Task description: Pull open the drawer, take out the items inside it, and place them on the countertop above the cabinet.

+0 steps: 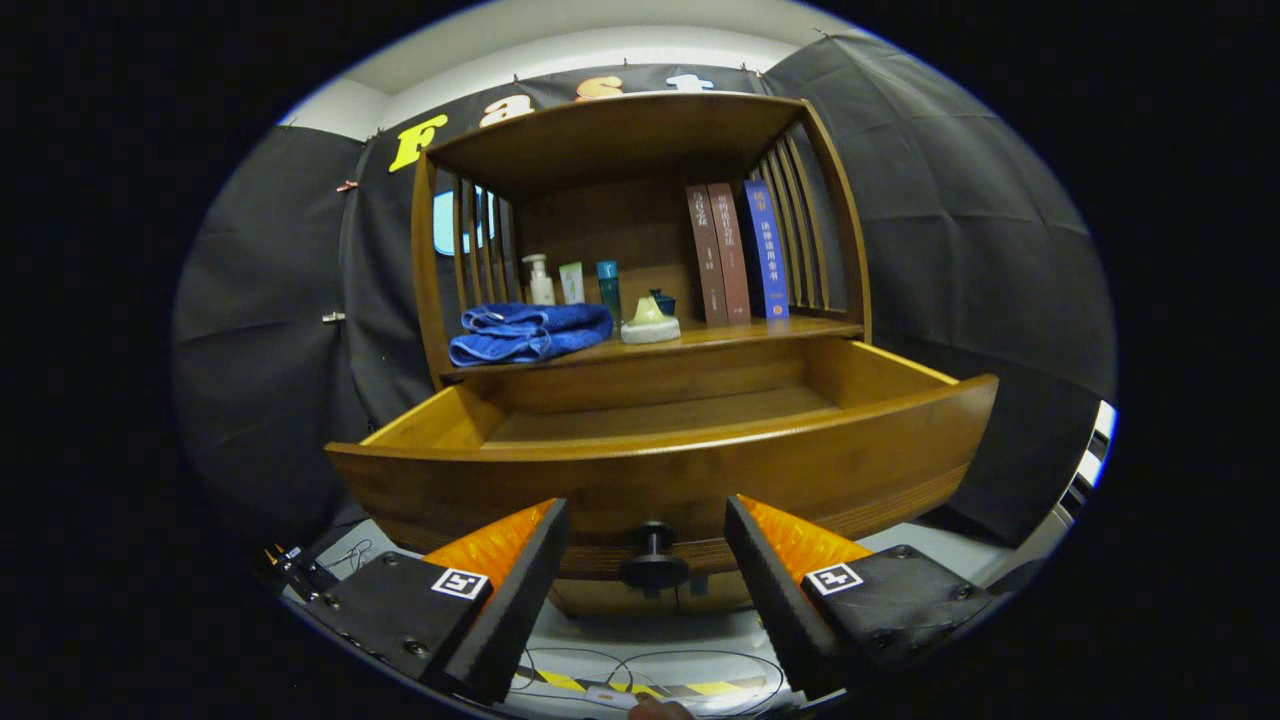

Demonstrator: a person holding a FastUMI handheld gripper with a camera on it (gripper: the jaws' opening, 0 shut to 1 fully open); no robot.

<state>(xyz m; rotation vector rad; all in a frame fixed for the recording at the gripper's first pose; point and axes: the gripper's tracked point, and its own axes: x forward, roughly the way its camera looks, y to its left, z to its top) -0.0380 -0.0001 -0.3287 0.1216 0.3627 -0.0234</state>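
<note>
Ahead of hand-held gripper (648, 560): knob (653, 560), drawer (660, 470).

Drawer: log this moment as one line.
drawer: pulled open, visible part bare | tongs: open, either side of knob, not pressing | towel: on countertop

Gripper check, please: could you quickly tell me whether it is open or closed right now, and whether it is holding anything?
Gripper: open, holding nothing; the drawer knob sits between its fingers, untouched.
</note>
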